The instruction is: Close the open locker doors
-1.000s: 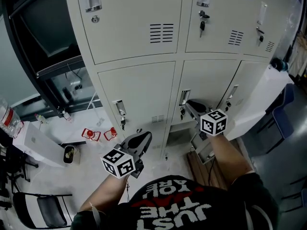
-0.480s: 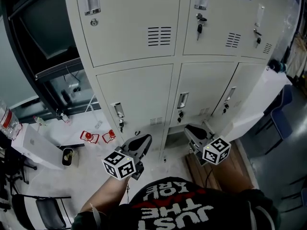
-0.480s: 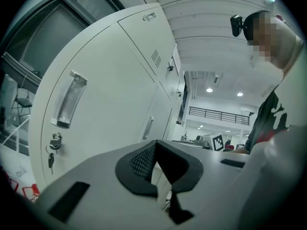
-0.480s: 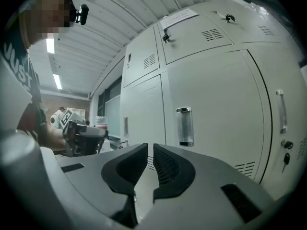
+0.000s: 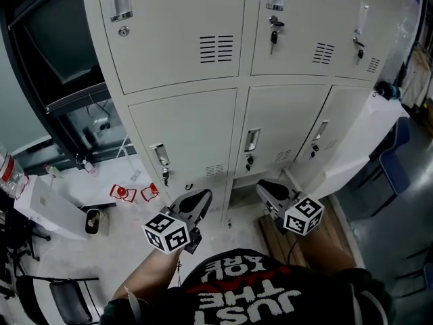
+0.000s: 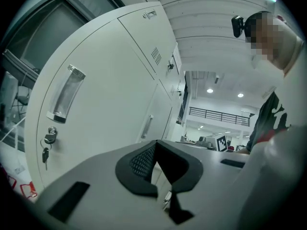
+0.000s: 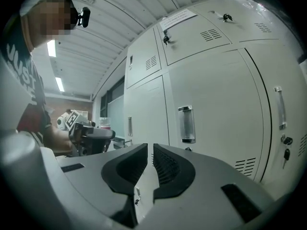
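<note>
- Head view: the lockers [image 5: 183,46] fill the far side, and the middle door [image 5: 270,120] looks flush with the doors beside it.
  - The right gripper [image 5: 262,187] hangs low on the near side of that door. Its jaws are almost together and hold nothing.
  - The left gripper [image 5: 201,196] sits further left, with its tips meeting and nothing in them.
  - A pale slab [image 5: 362,144] juts toward us at the right end of the bank. We judge it may be a door left open, but we cannot tell for sure.
  - The slab lies to the right of the right gripper, so that hand is the nearer one.
- Left gripper view: the pads [image 6: 139,159] touch at their tips with nothing between them. The left door [image 6: 105,114] runs away on the left, upright and flat, and the gripper is apart from it.
- Right gripper view: a thin slit separates the pads [image 7: 165,164], and nothing sits in it. The shut door [image 7: 216,95] and its clear handle [image 7: 186,123] stand far ahead and slightly right. This view shows no open door, so we judge the next push lies further right.
</note>
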`<state>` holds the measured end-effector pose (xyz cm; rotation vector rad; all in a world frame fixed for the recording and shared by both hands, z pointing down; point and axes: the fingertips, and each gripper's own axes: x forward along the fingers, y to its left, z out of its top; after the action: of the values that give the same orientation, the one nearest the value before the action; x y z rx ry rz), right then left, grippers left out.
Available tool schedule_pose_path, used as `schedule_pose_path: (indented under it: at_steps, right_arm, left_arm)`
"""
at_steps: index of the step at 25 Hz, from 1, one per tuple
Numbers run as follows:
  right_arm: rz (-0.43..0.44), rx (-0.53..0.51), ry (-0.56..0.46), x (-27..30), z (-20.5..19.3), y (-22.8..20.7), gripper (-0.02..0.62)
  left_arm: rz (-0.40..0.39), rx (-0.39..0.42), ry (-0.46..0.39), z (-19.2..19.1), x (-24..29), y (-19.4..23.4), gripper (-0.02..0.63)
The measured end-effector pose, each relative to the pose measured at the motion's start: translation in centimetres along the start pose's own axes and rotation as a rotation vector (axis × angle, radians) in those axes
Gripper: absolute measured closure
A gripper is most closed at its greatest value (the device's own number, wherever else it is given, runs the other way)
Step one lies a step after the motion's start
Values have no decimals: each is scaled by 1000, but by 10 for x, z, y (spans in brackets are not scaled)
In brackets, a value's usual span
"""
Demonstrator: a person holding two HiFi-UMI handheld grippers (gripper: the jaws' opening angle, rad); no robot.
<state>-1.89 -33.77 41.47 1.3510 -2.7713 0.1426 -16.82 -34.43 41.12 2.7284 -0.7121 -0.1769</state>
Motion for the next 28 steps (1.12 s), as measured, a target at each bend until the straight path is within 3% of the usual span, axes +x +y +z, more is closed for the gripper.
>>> schedule_pose_path:
  at_steps: [9,17,23,28]
  right_arm:
    - [26,-7,3,-36,0,-26,537]
    - [90,12,20,-120,-14,-98,537]
    - [164,4,109,-185,-57,-173,501]
    - [278,-2,195,-220,-124,-213,466]
  left_arm:
    - [21,29,42,-25,24,-21,598]
    - [73,92,99,-78,77,-70,598]
    - [141,91,112,-131,135,-114,598]
    - [206,46,149,-184,165,-142,598]
